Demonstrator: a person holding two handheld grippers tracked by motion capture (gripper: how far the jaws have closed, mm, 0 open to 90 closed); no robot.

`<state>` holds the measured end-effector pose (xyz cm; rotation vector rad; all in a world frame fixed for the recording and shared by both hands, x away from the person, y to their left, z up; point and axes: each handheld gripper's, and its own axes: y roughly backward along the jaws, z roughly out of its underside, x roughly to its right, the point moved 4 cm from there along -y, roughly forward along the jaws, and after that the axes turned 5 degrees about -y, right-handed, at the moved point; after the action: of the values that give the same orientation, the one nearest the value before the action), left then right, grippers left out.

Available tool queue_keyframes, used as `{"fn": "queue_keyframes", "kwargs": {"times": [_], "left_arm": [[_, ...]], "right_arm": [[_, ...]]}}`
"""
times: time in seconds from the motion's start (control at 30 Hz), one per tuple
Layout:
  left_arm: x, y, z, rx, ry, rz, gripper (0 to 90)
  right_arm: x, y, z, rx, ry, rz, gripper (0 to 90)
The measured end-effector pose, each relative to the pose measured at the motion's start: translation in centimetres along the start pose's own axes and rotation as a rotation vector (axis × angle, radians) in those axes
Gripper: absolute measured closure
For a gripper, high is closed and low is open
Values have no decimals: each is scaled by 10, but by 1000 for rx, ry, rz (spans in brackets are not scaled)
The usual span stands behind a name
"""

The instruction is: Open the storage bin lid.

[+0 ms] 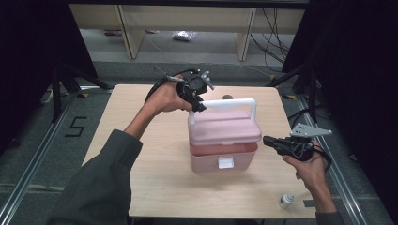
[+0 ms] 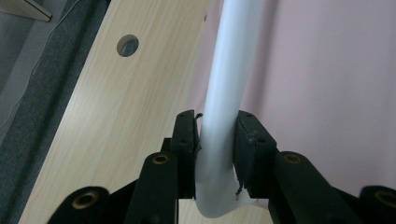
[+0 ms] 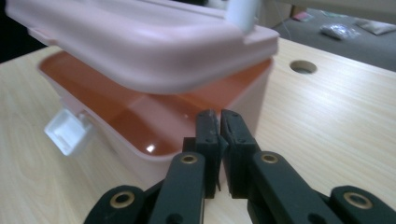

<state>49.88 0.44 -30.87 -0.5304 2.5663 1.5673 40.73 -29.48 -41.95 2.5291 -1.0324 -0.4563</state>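
Black jaws of the left gripper (image 2: pixel 217 140) clamp the white handle (image 2: pixel 229 84), lifting the lid (image 1: pixel 224 127) off the pink box (image 1: pixel 223 157) mid-table, while the right gripper (image 3: pixel 219 123), pressed together and empty, must next reach inside.

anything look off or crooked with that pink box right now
The pink plastic box has its pink lid raised and tilted, a gap open along the front. The left gripper is clamped on the white handle. The right gripper is shut, empty, beside the box. Nothing looks spilled or damaged.
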Motion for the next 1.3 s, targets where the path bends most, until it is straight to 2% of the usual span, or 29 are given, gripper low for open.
{"fn": "queue_keyframes", "kwargs": {"times": [0.2,0.27,0.3,0.33,0.37,0.4,0.5,0.53,0.57,0.6,0.67,0.73,0.77,0.8,0.83,0.87,0.9,0.93,1.07,1.1,1.13,1.17,1.2,1.3], "left_arm": [[-3,0,0,9,-19,-3,704],[-2,-1,0,8,-18,-3,703],[-2,-1,0,10,-17,-7,702],[-3,-1,0,11,-14,-5,701],[-3,-1,1,16,-8,-9,700],[-4,-1,1,24,3,-14,694],[-5,-1,3,35,13,-18,688],[-6,-2,5,54,41,-28,667],[-6,-2,5,54,41,-28,616],[-9,-2,7,59,65,-45,572],[-10,-1,9,59,73,-50,536],[-13,5,11,104,147,-62,478],[-14,7,13,106,166,-56,450],[-14,9,14,105,178,-60,424],[-13,9,16,111,198,-69,406],[-13,11,17,111,216,-77,383],[-13,11,17,111,216,-77,364],[-12,13,21,122,247,-84,351],[-11,14,28,131,272,-84,325],[-11,12,34,125,290,-90,313],[-11,12,34,125,290,-90,307],[-11,11,39,128,307,-93,299],[-11,12,41,133,313,-98,298],[-12,14,47,142,337,-120,285]], "right_arm": [[-6,-12,-6,-8,45,-11,872],[-8,-16,-7,-20,36,-29,872],[-8,-18,-7,-19,51,-32,873],[-9,-19,-8,-21,37,-36,874],[-7,-20,-9,-14,64,-32,874],[-9,-22,-9,-10,35,-39,874],[-8,-24,-11,13,49,-55,876],[-9,-24,-12,8,40,-62,876],[-8,-24,-12,6,48,-61,876],[-7,-25,-12,12,54,-53,877],[-7,-24,-12,7,58,-53,876],[-8,-26,-13,30,44,-51,876],[-8,-25,-13,26,31,-51,876],[-7,-26,-14,29,46,-52,877],[-9,-25,-13,26,23,-54,876],[-9,-25,-14,22,22,-53,876],[-9,-25,-14,22,22,-53,876],[-7,-25,-15,17,50,-57,876],[-7,-25,-16,17,59,-45,877],[-8,-25,-16,9,38,-47,877],[-8,-25,-16,7,35,-47,877],[-8,-25,-16,7,36,-47,877],[-7,-25,-16,12,54,-43,877],[-6,-25,-17,13,65,-38,877]]}}
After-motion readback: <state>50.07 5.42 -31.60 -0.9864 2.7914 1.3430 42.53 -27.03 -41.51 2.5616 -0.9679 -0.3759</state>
